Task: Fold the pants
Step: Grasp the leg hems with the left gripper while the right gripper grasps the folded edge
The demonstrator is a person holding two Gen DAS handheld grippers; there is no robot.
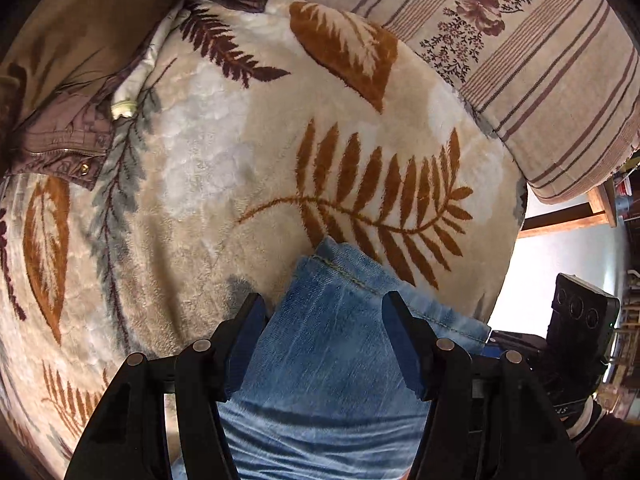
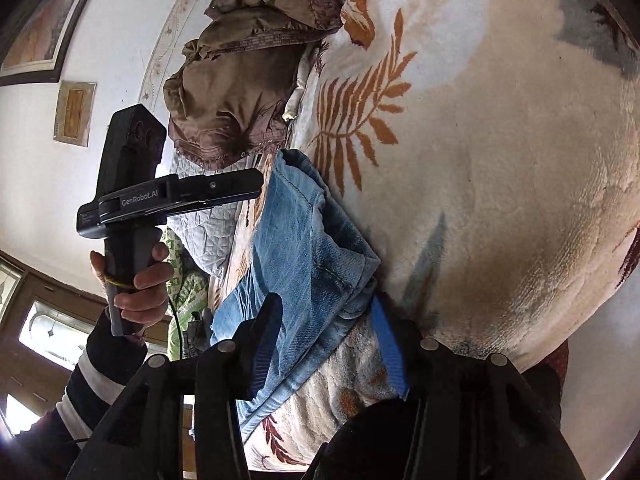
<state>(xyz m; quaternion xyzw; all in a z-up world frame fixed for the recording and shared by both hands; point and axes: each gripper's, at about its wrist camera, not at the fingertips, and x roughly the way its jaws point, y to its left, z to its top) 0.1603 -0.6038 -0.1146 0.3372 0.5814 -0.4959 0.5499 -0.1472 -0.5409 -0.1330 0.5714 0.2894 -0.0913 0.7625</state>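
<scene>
Light blue denim pants (image 1: 332,344) lie on a cream fleece blanket (image 1: 224,168) with brown fern prints; a hemmed leg end points away from me. My left gripper (image 1: 324,312) is open, one finger on either side of the leg, just above the denim. In the right wrist view the pants (image 2: 304,240) lie across the blanket's (image 2: 500,160) edge. My right gripper (image 2: 328,324) is open, with the denim's corner between its fingers. The left gripper (image 2: 256,180) shows side-on there, held in a hand over the leg end.
A brown quilted jacket (image 1: 52,128) lies bunched at the left; it also shows in the right wrist view (image 2: 240,80). A striped floral cushion (image 1: 540,60) rises at the back right. The bed edge drops to the floor on the right (image 1: 560,248).
</scene>
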